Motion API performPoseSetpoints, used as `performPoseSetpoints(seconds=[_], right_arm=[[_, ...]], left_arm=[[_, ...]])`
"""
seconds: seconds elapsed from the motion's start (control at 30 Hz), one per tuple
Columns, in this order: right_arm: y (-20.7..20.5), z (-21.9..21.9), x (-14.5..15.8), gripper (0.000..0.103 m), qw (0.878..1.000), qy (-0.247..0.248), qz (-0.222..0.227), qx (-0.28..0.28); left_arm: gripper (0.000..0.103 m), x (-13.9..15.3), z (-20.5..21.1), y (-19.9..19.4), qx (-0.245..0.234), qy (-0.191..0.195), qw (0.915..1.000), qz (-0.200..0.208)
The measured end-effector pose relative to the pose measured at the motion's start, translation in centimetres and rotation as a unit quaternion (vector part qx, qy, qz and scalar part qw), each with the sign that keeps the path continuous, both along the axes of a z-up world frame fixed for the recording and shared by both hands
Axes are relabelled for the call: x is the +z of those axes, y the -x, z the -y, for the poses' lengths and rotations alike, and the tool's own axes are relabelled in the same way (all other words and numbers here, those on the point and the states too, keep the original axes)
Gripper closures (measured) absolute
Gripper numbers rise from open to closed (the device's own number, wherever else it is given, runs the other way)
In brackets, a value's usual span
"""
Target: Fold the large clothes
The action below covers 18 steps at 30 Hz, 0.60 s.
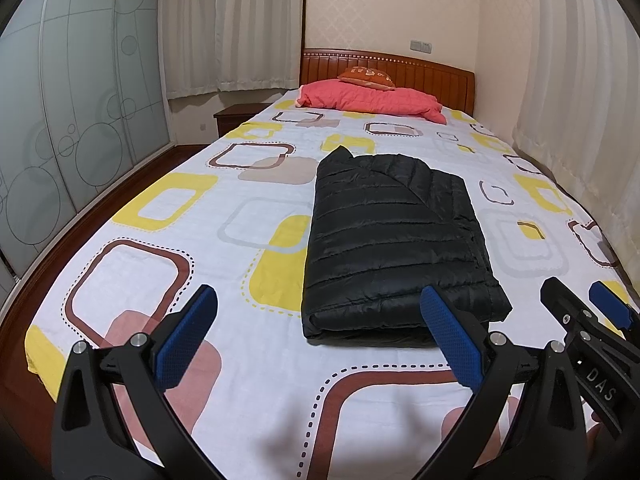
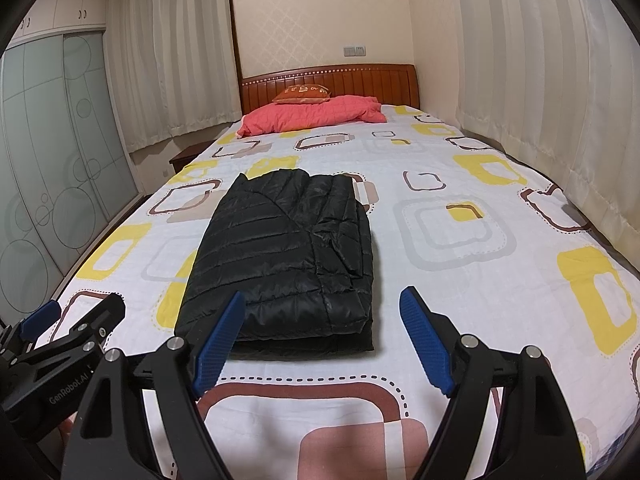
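1. The black puffer jacket (image 1: 394, 236) lies folded into a neat rectangle in the middle of the bed (image 1: 168, 208), well short of the pink quilt (image 1: 376, 100) at the headboard.
2. The left gripper (image 1: 320, 334) and right gripper (image 2: 322, 338) both hang above the sheet just before the jacket's near edge, jaws wide and empty.
3. The jacket looks light, soft and puffy, with a slick shell that likely slips and springs open.
4. Pinching the thick near corners through all layers seems safest.

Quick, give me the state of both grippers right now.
Left gripper: open, holding nothing, short of the folded black jacket.
Right gripper: open, holding nothing, also short of the jacket.
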State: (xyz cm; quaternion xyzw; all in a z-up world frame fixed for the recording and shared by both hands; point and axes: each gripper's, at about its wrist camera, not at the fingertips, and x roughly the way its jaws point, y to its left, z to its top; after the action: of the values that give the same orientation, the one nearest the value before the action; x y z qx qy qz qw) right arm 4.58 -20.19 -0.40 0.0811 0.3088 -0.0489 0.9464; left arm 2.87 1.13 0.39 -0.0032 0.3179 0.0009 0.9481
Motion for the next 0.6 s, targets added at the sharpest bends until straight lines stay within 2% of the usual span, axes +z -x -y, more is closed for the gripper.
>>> performPoseSetpoints(seconds=[0.6], right_arm=[[0.07,-0.06,0.01,0.024,1.0,0.001,0.0,0.0]], left_arm=[[0.002,0.33,0.2,0.14,-0.003,-0.002,1.0,0.003]])
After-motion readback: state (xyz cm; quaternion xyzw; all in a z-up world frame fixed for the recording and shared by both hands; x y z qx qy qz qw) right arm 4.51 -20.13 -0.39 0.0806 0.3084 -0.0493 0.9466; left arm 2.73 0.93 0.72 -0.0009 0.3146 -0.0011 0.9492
